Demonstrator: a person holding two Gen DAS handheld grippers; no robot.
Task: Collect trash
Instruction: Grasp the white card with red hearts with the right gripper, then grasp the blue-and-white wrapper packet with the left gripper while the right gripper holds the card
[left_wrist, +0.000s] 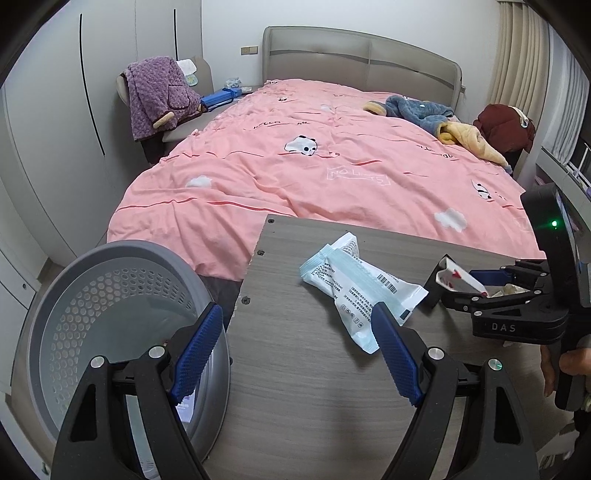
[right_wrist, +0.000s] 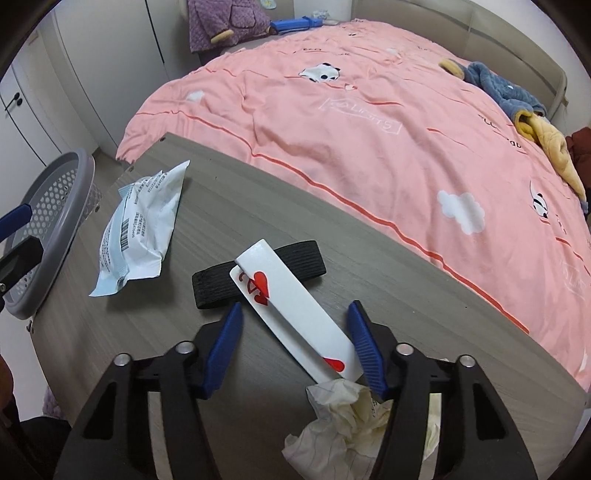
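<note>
right gripper (right_wrist: 293, 345) straddles folded card (right_wrist: 291, 317), pads not pressing.

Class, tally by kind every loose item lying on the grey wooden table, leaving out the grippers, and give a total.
Plastic wrapper: 1
Folded playing card: 1
Black elastic band: 1
Crumpled tissue: 1
Total: 4

A white and pale-blue plastic wrapper (right_wrist: 138, 225), crinkled and printed with a barcode and small text, lies flat on the grey wood-grain worktop (right_wrist: 229, 206) near its left edge. A folded white playing card (right_wrist: 291, 314) with red hearts rests tilted, its far end over a black elastic band (right_wrist: 258, 273). A crumpled off-white tissue (right_wrist: 340, 417) sits touching the card's near end. Beside the worktop stands a grey perforated basket (left_wrist: 110, 291).
</note>
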